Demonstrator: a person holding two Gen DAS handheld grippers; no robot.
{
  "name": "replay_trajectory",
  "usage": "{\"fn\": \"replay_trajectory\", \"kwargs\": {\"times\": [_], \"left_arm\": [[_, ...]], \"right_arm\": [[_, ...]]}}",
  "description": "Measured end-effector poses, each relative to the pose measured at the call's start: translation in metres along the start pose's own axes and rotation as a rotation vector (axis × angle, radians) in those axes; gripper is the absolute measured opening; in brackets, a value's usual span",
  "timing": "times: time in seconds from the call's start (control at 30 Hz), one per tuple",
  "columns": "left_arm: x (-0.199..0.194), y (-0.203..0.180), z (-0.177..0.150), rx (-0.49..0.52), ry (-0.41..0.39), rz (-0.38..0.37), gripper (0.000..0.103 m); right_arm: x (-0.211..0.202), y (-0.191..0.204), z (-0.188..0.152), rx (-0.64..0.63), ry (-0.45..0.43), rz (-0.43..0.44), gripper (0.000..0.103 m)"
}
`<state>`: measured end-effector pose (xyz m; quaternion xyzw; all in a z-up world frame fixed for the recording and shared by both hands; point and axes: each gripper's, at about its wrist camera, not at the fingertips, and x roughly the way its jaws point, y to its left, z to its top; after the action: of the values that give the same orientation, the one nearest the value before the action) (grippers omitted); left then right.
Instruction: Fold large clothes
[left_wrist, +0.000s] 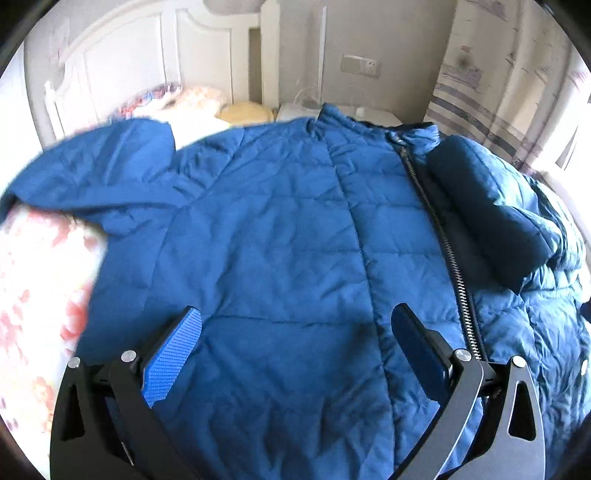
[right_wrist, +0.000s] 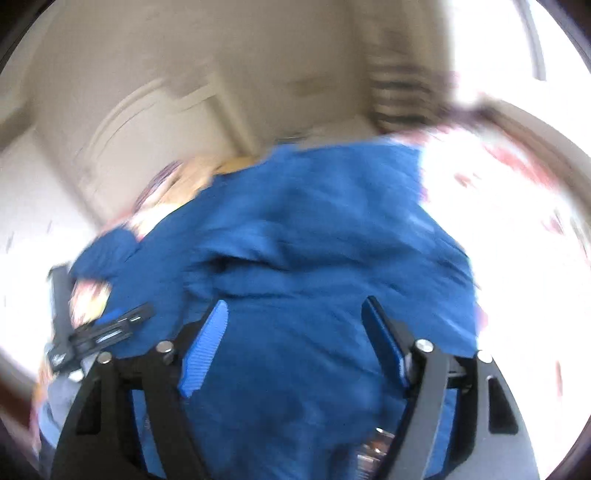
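Observation:
A blue quilted jacket (left_wrist: 288, 229) lies front up on a bed with a floral sheet (left_wrist: 40, 280). Its zipper (left_wrist: 443, 229) runs down right of centre. One sleeve (left_wrist: 487, 206) is folded over the front on the right, and the other sleeve (left_wrist: 103, 173) stretches out to the left. My left gripper (left_wrist: 297, 314) hovers open over the lower front, nothing between its blue pads (left_wrist: 173, 354). The right wrist view is blurred. There my right gripper (right_wrist: 295, 304) stands open above the jacket (right_wrist: 314, 221), and the pads (right_wrist: 207, 347) press on nothing.
A white headboard (left_wrist: 147, 55) and pillows (left_wrist: 192, 99) lie beyond the collar, with a white bedside unit (left_wrist: 373, 112) and a wall socket (left_wrist: 360, 66) behind. A striped curtain (left_wrist: 498, 74) hangs at the right. A black piece of gear (right_wrist: 99, 332) shows at the left of the right wrist view.

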<state>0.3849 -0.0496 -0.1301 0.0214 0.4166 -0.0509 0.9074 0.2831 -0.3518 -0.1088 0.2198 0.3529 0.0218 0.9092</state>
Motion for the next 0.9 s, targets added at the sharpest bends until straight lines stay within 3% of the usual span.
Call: {"fn": "replay_trajectory", "kwargs": {"times": [0.07,0.1,0.33,0.5,0.6,0.7,0.77,0.83,0.9], "left_arm": [[-0.010,-0.021,0.002,0.089,-0.040,0.025,0.099],[-0.014,-0.032,0.002,0.125,-0.053,0.016,0.099],[-0.043,-0.149,0.019,0.461,-0.205,-0.031,0.099],[-0.031,-0.226,0.020,0.678,-0.207,-0.069,0.099],[-0.017,-0.261,0.018,0.772,-0.201,-0.043,0.098],[0.003,-0.280,0.022,0.802,-0.140,-0.057,0.075],[0.007,-0.282,0.024,0.791,-0.114,-0.117,0.046],[-0.001,-0.272,0.032,0.727,-0.151,-0.154,0.031],[-0.014,-0.256,0.045,0.619,-0.191,-0.213,0.027]], "right_arm": [[0.000,-0.032,-0.013,0.147,-0.023,-0.006,0.051],[-0.002,-0.039,-0.013,0.192,-0.045,0.003,0.049],[-0.030,-0.067,-0.020,0.347,-0.234,-0.004,0.051],[-0.043,-0.085,-0.027,0.416,-0.308,0.012,0.056],[-0.042,-0.082,-0.026,0.397,-0.317,0.013,0.057],[-0.043,-0.081,-0.026,0.397,-0.322,0.025,0.058],[-0.043,-0.080,-0.027,0.399,-0.322,0.032,0.060],[-0.041,-0.078,-0.027,0.395,-0.322,0.033,0.061],[-0.043,-0.077,-0.029,0.390,-0.324,0.038,0.062]]}}
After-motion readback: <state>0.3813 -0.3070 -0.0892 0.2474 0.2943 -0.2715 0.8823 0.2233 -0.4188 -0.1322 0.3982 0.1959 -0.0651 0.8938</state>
